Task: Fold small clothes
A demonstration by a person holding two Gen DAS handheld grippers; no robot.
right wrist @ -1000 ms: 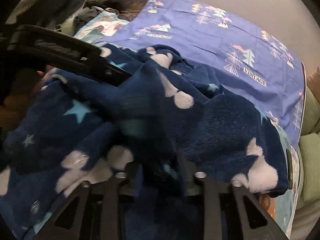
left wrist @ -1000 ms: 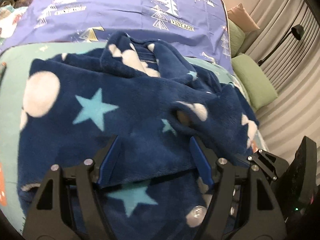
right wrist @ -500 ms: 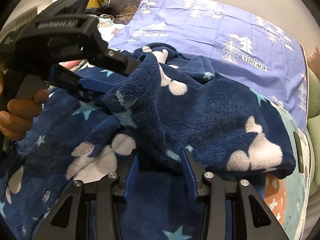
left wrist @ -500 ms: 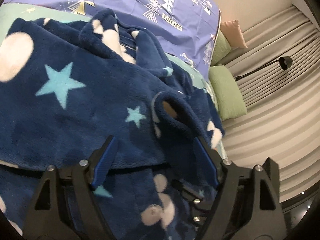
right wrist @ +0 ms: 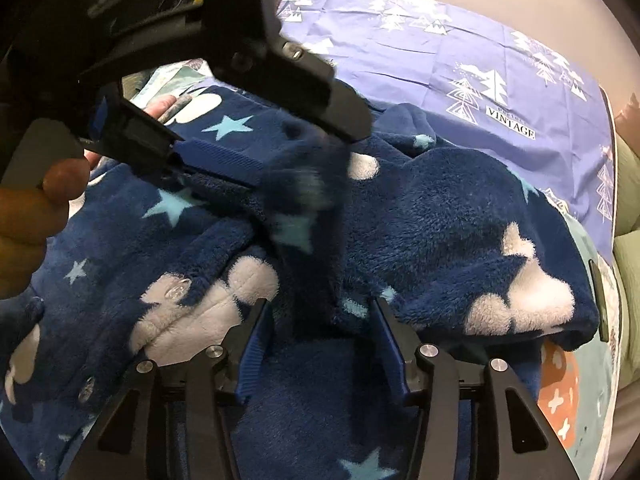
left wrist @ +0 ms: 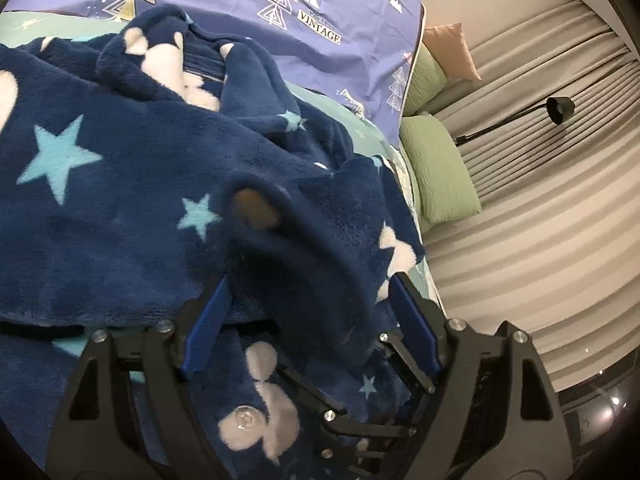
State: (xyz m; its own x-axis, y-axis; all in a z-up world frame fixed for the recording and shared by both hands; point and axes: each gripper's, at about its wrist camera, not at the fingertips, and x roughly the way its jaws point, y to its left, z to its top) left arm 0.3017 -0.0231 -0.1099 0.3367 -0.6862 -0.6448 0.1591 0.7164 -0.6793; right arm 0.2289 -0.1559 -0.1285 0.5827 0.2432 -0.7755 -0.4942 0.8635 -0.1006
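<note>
A navy fleece garment (left wrist: 120, 208) with light-blue stars and white patches lies crumpled on the bed; it also fills the right wrist view (right wrist: 440, 216). My left gripper (left wrist: 312, 300) is open, with a raised fold of the fleece (left wrist: 304, 264) lying between its blue fingers. It shows in the right wrist view too (right wrist: 256, 160), held by a hand at upper left. My right gripper (right wrist: 320, 340) is open, with a hanging strip of fleece (right wrist: 308, 240) between its fingers.
A purple sheet printed with trees and "VINTAGE" (left wrist: 280, 8) covers the far bed. Green pillows (left wrist: 440, 168), a pink pillow (left wrist: 452, 48), grey curtains (left wrist: 540, 220) and a black lamp (left wrist: 560, 108) stand to the right. A teal patterned sheet (right wrist: 580, 420) shows at the right.
My right gripper has opened and let the fleece go. My left gripper has moved over the raised fold, toward the right gripper.
</note>
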